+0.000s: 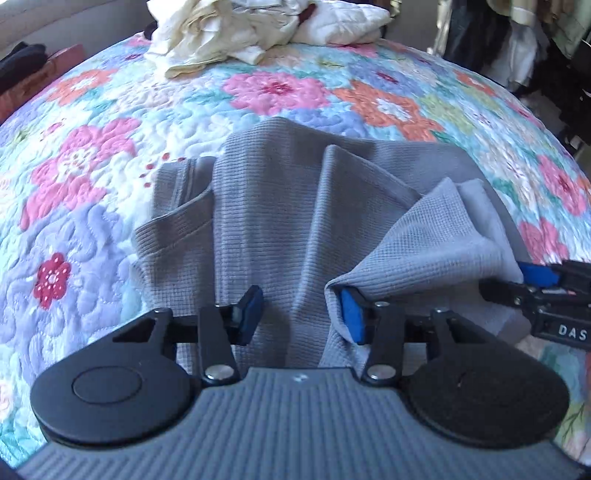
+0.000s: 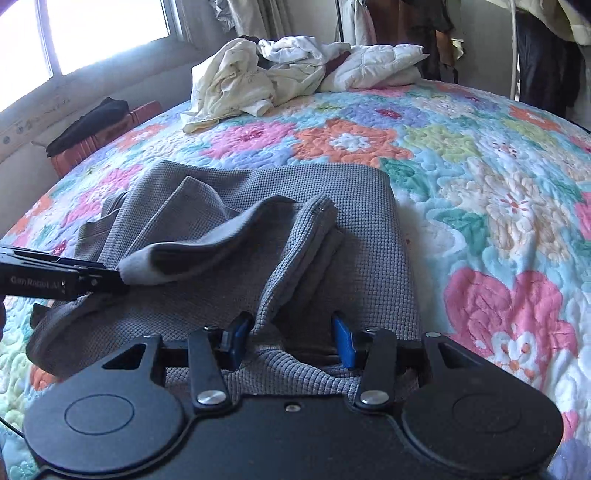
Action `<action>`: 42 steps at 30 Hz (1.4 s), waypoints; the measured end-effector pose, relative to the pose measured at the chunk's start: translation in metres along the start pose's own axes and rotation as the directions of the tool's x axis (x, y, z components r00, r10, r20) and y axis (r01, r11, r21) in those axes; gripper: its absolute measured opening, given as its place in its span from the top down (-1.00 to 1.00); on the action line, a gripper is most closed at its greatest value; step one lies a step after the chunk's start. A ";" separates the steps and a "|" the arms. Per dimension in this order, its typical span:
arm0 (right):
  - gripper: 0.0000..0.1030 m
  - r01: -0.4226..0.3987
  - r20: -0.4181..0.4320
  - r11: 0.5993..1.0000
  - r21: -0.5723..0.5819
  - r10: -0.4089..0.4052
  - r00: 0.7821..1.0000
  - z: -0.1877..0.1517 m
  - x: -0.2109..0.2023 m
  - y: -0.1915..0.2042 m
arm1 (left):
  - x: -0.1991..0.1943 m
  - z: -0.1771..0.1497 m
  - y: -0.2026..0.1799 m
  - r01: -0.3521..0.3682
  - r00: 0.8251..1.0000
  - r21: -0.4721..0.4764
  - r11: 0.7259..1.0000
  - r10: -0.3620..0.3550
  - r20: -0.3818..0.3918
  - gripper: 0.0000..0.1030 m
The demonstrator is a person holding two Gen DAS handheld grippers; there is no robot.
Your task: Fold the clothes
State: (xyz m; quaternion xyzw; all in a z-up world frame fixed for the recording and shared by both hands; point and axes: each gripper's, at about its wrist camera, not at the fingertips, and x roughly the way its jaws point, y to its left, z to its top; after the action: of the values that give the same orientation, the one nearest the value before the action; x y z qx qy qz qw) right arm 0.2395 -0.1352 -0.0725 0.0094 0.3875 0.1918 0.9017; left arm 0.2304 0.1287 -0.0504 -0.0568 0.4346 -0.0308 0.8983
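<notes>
The grey waffle-knit garment (image 2: 258, 229) lies partly doubled on the flowered quilt (image 2: 480, 192); both the left gripper (image 1: 301, 310) and the right gripper (image 2: 291, 332) stand spread, cloth draped loosely between their fingers — ungripped, the raised fold could slump and skew the edges.

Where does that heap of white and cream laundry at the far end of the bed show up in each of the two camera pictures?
Left wrist view: the pile of pale laundry sits at the top edge, a little left of centre, partly cut off.
Right wrist view: the same pile lies upper centre, fully in view, below the window.
Shared landmark: the grey waffle-knit garment spread on the floral quilt.
</notes>
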 end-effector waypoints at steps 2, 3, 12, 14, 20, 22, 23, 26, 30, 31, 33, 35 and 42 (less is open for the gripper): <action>0.02 0.003 -0.006 1.000 0.017 -0.002 1.000 0.000 -0.001 -0.001 | -0.003 0.003 0.006 -0.049 0.998 -0.030 0.998 0.050 0.027 0.17; 0.02 0.000 -0.004 1.000 0.029 0.000 1.000 0.001 -0.001 -0.001 | -0.005 0.005 0.009 -0.049 0.998 -0.038 0.998 0.051 0.043 0.17; -0.01 -0.115 -0.013 0.979 0.170 0.119 0.993 0.021 0.027 -0.022 | -0.011 0.009 -0.004 0.316 0.949 0.173 0.933 -0.314 -0.039 -0.21; 0.14 -0.143 0.002 0.975 0.171 0.145 0.989 0.028 0.036 -0.023 | -0.011 0.001 -0.027 0.255 0.965 0.319 0.913 -0.260 -0.027 -0.50; 0.82 -0.207 0.072 0.977 0.048 0.203 0.977 0.043 0.033 -0.011 | 0.013 0.006 -0.061 0.040 0.997 0.484 0.874 -0.068 0.040 -0.19; 0.83 -0.230 0.104 0.973 0.003 0.229 0.968 0.047 0.027 -0.007 | 0.015 0.022 -0.044 0.068 0.995 0.355 0.932 -0.089 0.042 0.30; 0.83 -0.242 0.120 0.970 -0.020 0.242 0.963 0.049 0.024 -0.005 | 0.015 0.031 -0.031 0.099 0.993 0.259 0.961 -0.114 0.043 0.54; 0.83 -0.272 0.165 0.958 -0.090 0.284 0.945 0.054 0.015 0.001 | 0.015 0.039 0.006 0.098 0.990 0.064 0.993 -0.104 0.090 0.55; 0.69 -0.080 0.086 0.992 -0.097 0.089 0.992 0.050 0.036 0.001 | 0.030 0.040 0.036 0.116 0.992 -0.121 0.986 -0.109 0.067 0.48; 0.69 -0.049 0.061 0.995 -0.087 0.055 0.997 0.048 0.041 0.000 | 0.031 0.039 0.039 0.124 0.991 -0.149 0.981 -0.113 0.076 0.48; 0.69 -0.024 0.059 0.997 -0.074 0.028 0.998 0.047 0.041 -0.003 | 0.031 0.039 0.045 0.138 0.988 -0.202 0.970 -0.121 0.094 0.41; 0.68 0.011 0.080 0.997 -0.083 -0.005 0.997 0.049 0.035 -0.004 | 0.025 0.040 0.048 0.116 0.987 -0.207 0.971 -0.089 0.137 0.17; 0.34 0.054 0.164 0.997 0.046 -0.061 0.985 0.048 0.001 -0.014 | 0.003 0.042 0.049 0.207 0.978 -0.133 0.969 -0.199 0.066 -0.07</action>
State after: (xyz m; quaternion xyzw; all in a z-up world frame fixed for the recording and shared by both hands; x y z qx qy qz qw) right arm 0.2782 -0.1415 -0.0416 0.0327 0.3155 0.1560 0.9354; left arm 0.2651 0.1805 -0.0336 -0.1644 0.4040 -0.0906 0.8953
